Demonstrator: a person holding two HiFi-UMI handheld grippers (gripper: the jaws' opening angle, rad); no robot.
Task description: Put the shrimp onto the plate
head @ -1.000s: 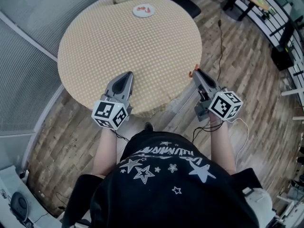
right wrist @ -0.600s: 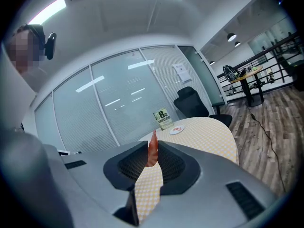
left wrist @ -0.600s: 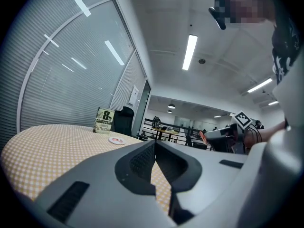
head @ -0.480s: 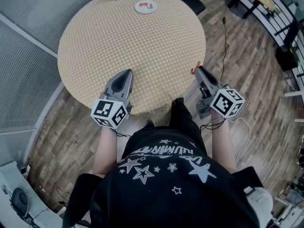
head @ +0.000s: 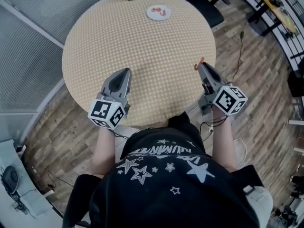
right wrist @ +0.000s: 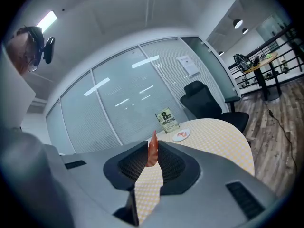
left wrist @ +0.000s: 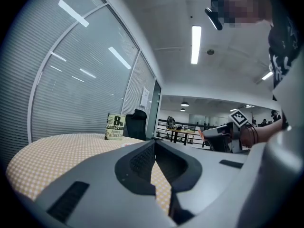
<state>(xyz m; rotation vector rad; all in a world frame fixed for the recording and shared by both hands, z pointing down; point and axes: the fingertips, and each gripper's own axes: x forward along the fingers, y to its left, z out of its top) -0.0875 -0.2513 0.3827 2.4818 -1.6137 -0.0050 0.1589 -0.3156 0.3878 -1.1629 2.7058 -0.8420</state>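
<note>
R gripper (head: 200, 66) pinching curved orange shrimp (right wrist: 152, 149), L gripper (head: 125, 72) closed empty, round plate (head: 152, 13)

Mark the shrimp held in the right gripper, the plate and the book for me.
shrimp (right wrist: 152, 151), right gripper view, mid-body, pinched between the jaws.
plate (head: 151, 14), head view, bare left part near the rim.
book (right wrist: 165, 120), right gripper view, front cover.

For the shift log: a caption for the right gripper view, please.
Right gripper shut on a shrimp, facing the plate at the checked table's far side.
</note>
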